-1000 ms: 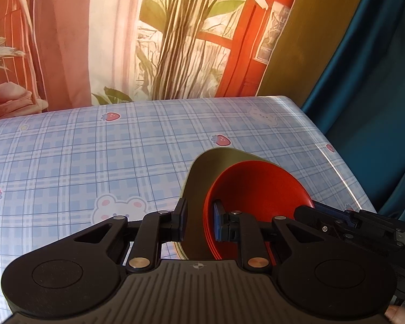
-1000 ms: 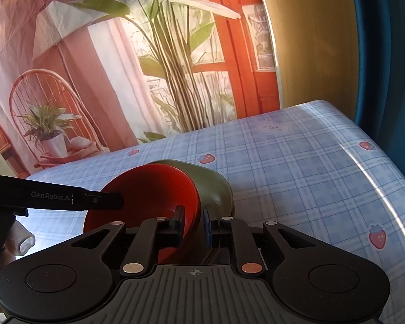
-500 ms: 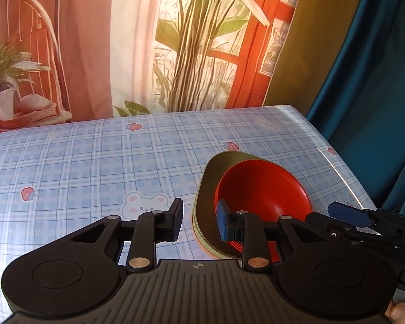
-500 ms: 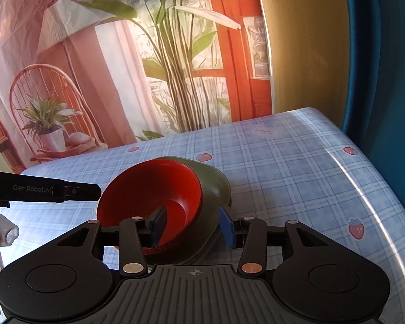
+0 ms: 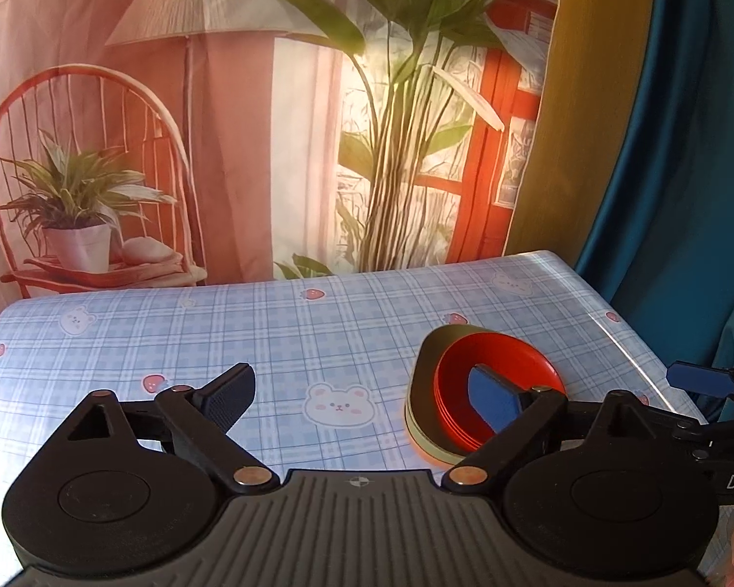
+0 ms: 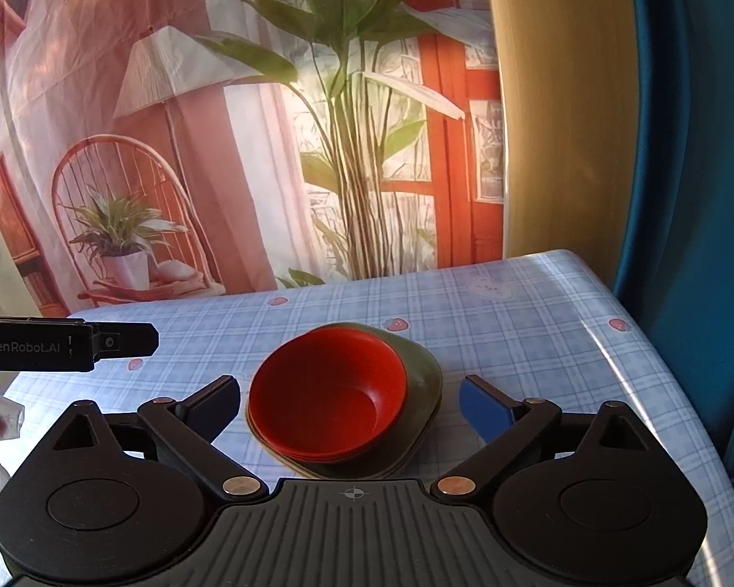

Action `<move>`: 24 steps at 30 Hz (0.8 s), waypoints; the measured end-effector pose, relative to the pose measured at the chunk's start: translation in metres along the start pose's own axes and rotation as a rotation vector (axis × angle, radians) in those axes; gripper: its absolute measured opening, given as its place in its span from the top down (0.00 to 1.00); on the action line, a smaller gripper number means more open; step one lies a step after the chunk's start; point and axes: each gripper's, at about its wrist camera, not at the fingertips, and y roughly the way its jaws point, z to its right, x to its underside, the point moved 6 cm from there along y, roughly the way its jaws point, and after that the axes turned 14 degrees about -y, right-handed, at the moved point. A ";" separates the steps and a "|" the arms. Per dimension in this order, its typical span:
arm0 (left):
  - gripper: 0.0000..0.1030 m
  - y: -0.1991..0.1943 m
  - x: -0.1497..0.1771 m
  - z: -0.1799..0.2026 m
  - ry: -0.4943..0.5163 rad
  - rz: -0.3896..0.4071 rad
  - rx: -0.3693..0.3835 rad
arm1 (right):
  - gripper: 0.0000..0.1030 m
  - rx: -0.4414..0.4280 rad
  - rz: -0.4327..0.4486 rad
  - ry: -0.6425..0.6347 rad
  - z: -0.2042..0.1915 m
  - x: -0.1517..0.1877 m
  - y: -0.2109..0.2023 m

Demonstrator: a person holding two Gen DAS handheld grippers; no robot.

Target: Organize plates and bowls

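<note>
A stack of red bowls (image 6: 328,396) sits nested on a stack of olive-green plates (image 6: 423,391) on the table. The same stack shows in the left wrist view, with the bowls (image 5: 494,367) on the plates (image 5: 423,391) to the right. My right gripper (image 6: 350,408) is open and empty, its fingers standing apart on either side of the stack. My left gripper (image 5: 362,398) is open and empty, to the left of the stack and pulled back from it. Its right pad (image 5: 494,398) overlaps the bowls in view.
The table (image 6: 538,332) has a blue plaid cloth with bears and strawberries. Its right edge (image 6: 660,367) drops off beside a blue curtain. A printed backdrop (image 6: 220,146) hangs behind the far edge. The left gripper's body (image 6: 63,345) shows at the left of the right wrist view.
Both grippers have let go of the stack, opened wide, and pulled back and up. The plates and bowls now rest flat on the table.
</note>
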 end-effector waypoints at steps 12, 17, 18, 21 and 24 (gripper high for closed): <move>0.00 -0.093 -0.010 -0.024 0.018 0.139 -0.156 | 0.00 -0.012 0.080 -0.034 -0.034 -0.030 -0.064; 0.00 -0.143 -0.013 -0.031 -0.023 0.193 -0.184 | 0.00 0.005 0.133 -0.075 -0.054 -0.043 -0.097; 0.00 -0.152 -0.013 -0.032 -0.034 0.200 -0.185 | 0.00 0.003 0.144 -0.080 -0.057 -0.045 -0.103; 0.00 -0.177 -0.011 -0.035 -0.059 0.229 -0.194 | 0.00 -0.009 0.175 -0.089 -0.064 -0.050 -0.122; 0.00 -0.197 -0.008 -0.037 -0.081 0.239 -0.189 | 0.00 -0.019 0.191 -0.088 -0.069 -0.052 -0.135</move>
